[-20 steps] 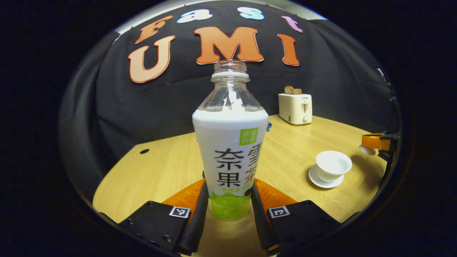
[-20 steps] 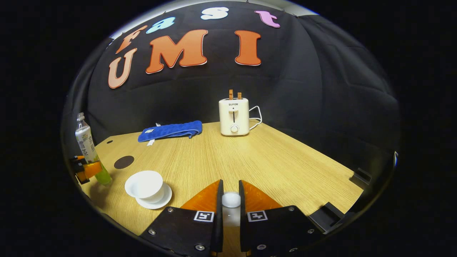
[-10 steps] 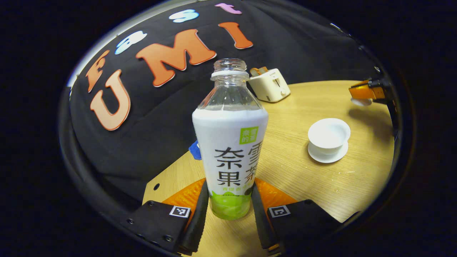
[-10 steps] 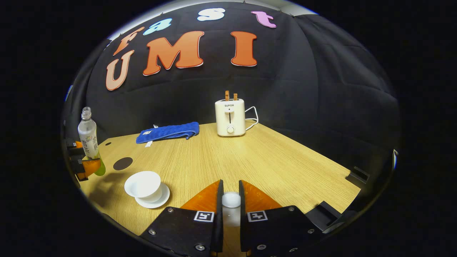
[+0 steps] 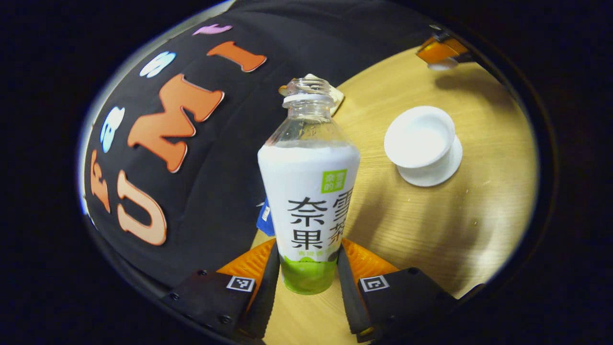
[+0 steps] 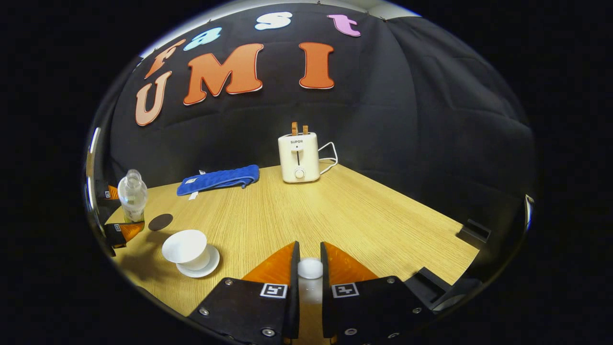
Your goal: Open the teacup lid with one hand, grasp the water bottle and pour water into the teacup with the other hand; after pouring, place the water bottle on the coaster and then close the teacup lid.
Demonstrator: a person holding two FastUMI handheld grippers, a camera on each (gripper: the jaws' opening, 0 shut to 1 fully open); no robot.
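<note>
Pale wooden table carries the uncovered white teacup, upper right; left tool grips a clear labelled water bottle; right tool clamps the white lid.

In the right gripper view the cup sits on its saucer on the desk at 9 o'clock; the coaster lies just behind it, the bottle further left. The cloth lies at 11 o'clock, the toaster at 12
</note>
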